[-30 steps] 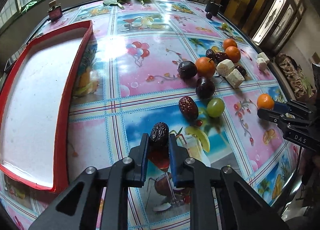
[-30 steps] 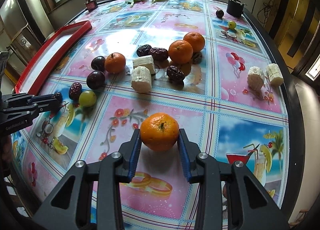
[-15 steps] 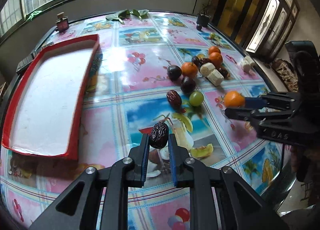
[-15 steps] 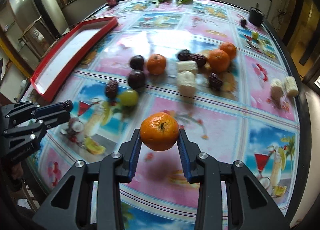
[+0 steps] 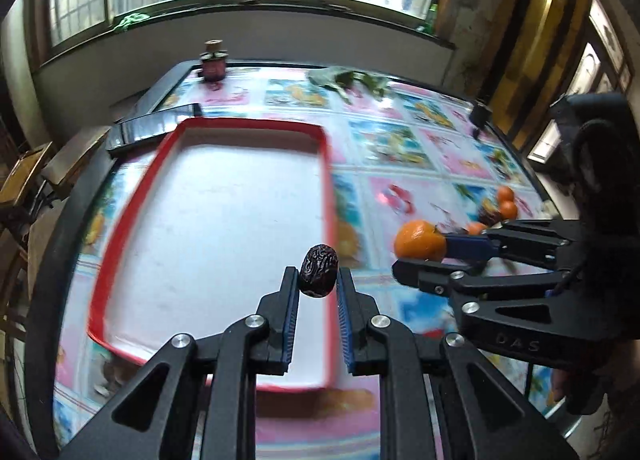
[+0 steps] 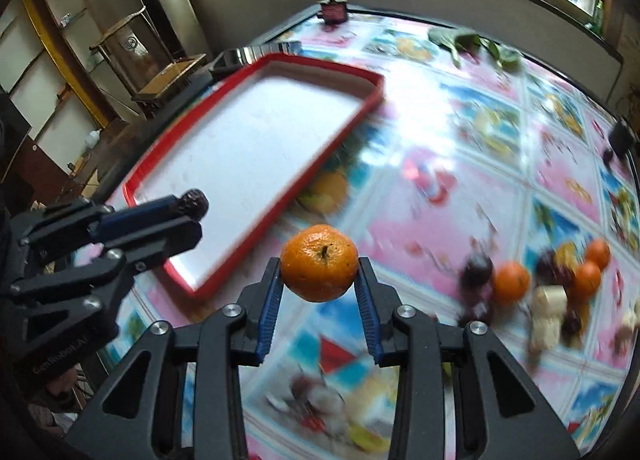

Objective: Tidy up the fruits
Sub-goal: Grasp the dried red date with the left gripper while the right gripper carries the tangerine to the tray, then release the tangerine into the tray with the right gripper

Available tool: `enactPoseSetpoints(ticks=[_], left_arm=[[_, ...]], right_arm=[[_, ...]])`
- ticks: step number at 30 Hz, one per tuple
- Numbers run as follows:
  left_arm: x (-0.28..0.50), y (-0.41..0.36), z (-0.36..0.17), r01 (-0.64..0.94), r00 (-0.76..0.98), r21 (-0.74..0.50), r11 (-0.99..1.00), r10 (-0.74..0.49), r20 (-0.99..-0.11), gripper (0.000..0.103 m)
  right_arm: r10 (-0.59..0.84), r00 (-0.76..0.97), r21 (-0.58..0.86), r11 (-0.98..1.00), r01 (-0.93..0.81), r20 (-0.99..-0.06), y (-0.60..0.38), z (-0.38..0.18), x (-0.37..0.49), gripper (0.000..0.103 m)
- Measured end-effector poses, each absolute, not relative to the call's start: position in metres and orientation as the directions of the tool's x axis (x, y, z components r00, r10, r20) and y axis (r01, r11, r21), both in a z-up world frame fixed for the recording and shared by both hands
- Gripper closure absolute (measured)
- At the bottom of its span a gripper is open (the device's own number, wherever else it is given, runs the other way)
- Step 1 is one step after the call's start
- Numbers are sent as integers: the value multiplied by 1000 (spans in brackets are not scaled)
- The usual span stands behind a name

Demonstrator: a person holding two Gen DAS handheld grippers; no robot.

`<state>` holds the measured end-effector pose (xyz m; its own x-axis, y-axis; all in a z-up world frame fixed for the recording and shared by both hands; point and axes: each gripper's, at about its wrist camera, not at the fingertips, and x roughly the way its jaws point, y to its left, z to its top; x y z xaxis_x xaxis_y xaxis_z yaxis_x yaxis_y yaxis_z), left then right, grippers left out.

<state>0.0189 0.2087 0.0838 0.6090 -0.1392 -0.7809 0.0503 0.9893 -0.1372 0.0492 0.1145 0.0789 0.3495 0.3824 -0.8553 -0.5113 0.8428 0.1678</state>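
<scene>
My left gripper [image 5: 318, 278] is shut on a wrinkled dark red date [image 5: 319, 270] and holds it in the air over the right rim of the red tray [image 5: 325, 164]. My right gripper [image 6: 319, 266] is shut on an orange mandarin [image 6: 319, 262], off the table just right of the tray's [image 6: 344, 132] near corner. The left wrist view shows the right gripper [image 5: 420, 254] with its mandarin [image 5: 419, 245] to the right. The right wrist view shows the left gripper [image 6: 188, 210] with the date [image 6: 193, 202] above the tray's white floor.
Several mandarins [image 6: 512, 282], dark plums [image 6: 476, 270], dates and white chunks [image 6: 550, 310] lie blurred on the patterned table at the right. A small bottle [image 5: 214, 64] and green leaves [image 5: 348, 80] sit at the far edge. A phone [image 5: 154, 126] lies behind the tray.
Both grippers have swung left and risen, carrying the date and the mandarin from the fruit pile toward the red tray. The tray now fills the middle of both views.
</scene>
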Motion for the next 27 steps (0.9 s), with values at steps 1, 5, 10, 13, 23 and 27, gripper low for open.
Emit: enactPoseSetpoints(ticks=[1,5,10,13,23,27], left_arm=[[27,218,83,32,608,-120,992,-115,-785,86],[70,255,77,-18,606,-74,997,-48,-794,86],[122,284,57,-92,588,-75,993,-7,-809,86],[145,293,46,-115,585,-94,989,-9,-811,86],[165,302,22,-148,514,-115,982,-23,-857,85],[171,305,18,-168,490,-101,981,-6,-872,68]], right_arm=[[382,355,164,843,-512,-853,122,80,55,65],[377,390,150,852,-501,-840,161,84,98,64],[347,398,138,874,-466,-850,197,65,149,64],[327,380,137,884,-448,-865,207,48,170,64],[267,345,120,912,-392,-900,213,25,209,64],[243,349,95,915,-392,-905,214,22,210,64]])
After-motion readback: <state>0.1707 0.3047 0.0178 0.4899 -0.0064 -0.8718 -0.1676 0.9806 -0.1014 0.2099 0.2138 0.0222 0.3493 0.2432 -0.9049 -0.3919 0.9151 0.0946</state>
